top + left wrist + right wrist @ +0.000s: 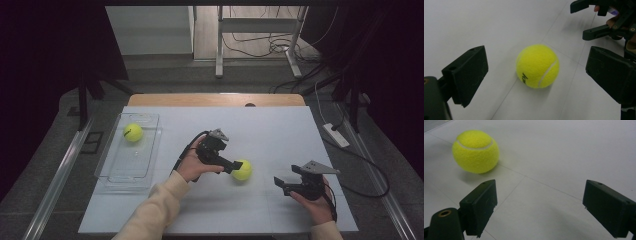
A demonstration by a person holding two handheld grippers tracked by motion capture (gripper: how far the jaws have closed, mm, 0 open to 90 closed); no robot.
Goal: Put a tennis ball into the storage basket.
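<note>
The tennis ball [537, 66] lies on the white desk [280, 130], flanked by the spread, released left claw [536, 75]. Light, springy and felt-covered, it is best pinched across its middle.

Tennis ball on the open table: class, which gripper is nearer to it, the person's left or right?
Left. The left gripper has its open jaws at the tennis ball, not closed on it. The right gripper sits apart, open, toward the table's right side.

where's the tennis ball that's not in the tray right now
In the high view the loose tennis ball lies on the white table near its middle, just ahead of the open left tongs, with the right tongs further to its right.
</note>
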